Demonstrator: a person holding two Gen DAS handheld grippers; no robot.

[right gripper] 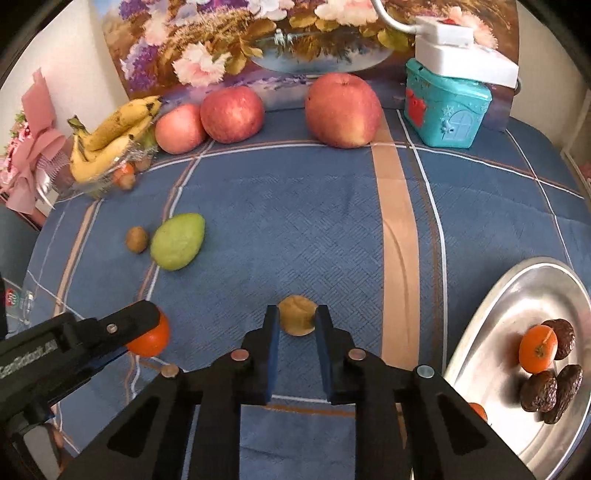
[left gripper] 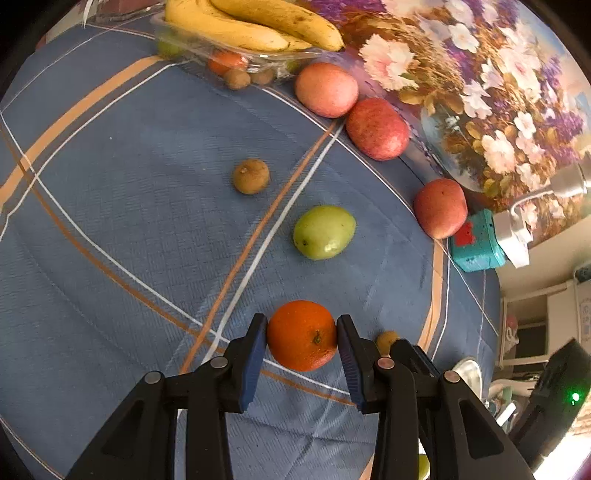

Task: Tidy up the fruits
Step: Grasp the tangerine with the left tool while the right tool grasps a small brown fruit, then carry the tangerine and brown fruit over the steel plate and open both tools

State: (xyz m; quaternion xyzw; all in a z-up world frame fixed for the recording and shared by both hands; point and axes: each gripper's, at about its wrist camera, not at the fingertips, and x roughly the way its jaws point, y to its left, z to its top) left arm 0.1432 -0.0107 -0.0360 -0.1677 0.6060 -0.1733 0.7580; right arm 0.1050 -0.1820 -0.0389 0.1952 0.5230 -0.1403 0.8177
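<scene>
My left gripper [left gripper: 301,334] is shut on an orange [left gripper: 301,335] on the blue checked cloth; the orange also shows in the right wrist view [right gripper: 151,338]. My right gripper [right gripper: 297,321] has its pads against both sides of a small brown fruit [right gripper: 296,314], which rests on the cloth. A green fruit [left gripper: 324,232] and another small brown fruit [left gripper: 251,176] lie further ahead of the left gripper. Three red apples [left gripper: 327,89] [left gripper: 377,128] [left gripper: 440,208] line the back. A steel tray [right gripper: 495,321] at the right holds an orange [right gripper: 537,348] and dark wrinkled fruits [right gripper: 539,390].
A clear plastic box [left gripper: 221,48] with bananas [left gripper: 255,22] on top and small fruits inside stands at the back left. A teal toy house [right gripper: 445,105] with a white box on it stands at the back right. A flower painting [right gripper: 280,33] leans behind.
</scene>
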